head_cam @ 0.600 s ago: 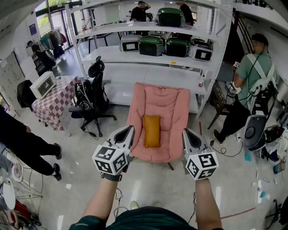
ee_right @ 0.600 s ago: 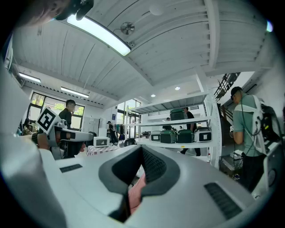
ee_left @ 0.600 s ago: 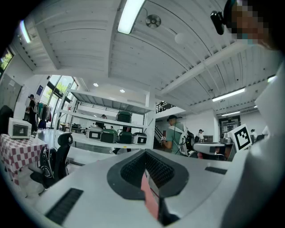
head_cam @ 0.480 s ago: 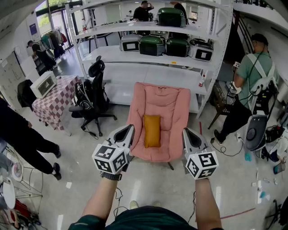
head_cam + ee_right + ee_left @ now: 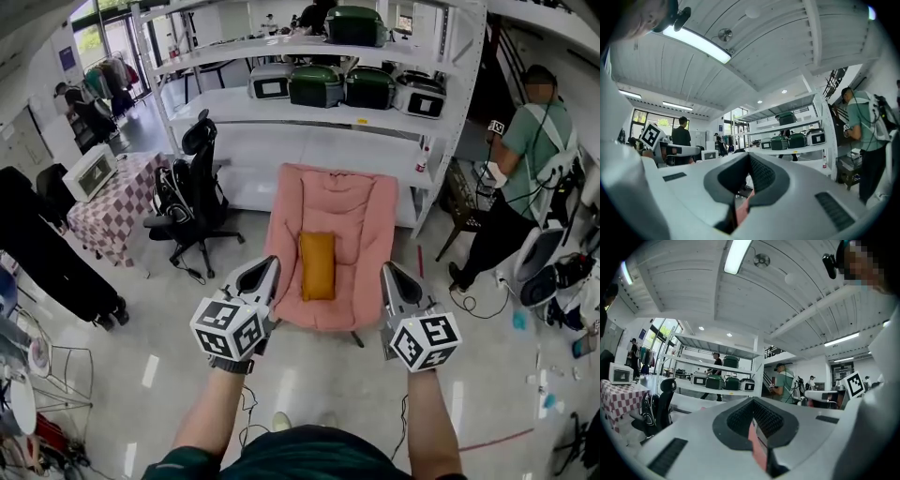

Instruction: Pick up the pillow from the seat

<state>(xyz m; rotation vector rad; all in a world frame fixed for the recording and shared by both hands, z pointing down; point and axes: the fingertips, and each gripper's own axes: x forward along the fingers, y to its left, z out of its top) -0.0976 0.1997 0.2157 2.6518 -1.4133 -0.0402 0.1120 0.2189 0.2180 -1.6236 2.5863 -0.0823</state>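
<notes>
An orange pillow [image 5: 317, 265] lies upright in the middle of the seat of a pink padded chair [image 5: 352, 211], which stands on the floor in front of white shelving. My left gripper [image 5: 271, 263] hovers at the chair's front left corner, short of the pillow. At the front right corner hovers my right gripper [image 5: 386, 270]. Both hold nothing and are apart from the pillow. In the left gripper view the left gripper [image 5: 752, 402] has its jaws together. The right gripper [image 5: 749, 157] looks the same in its own view. A sliver of pink chair shows between each pair.
A black office chair [image 5: 192, 192] stands left of the pink chair, beside a checkered table [image 5: 112, 211] with a microwave [image 5: 89, 174]. A person in dark clothes [image 5: 47, 253] is at far left, and a person in a green shirt [image 5: 525, 150] at right. Cookers [image 5: 316, 86] fill the shelves.
The view has crept slightly toward the chair. The person in dark clothes at the left has moved further into the picture. Both grippers stay shut and hardly shift.
</notes>
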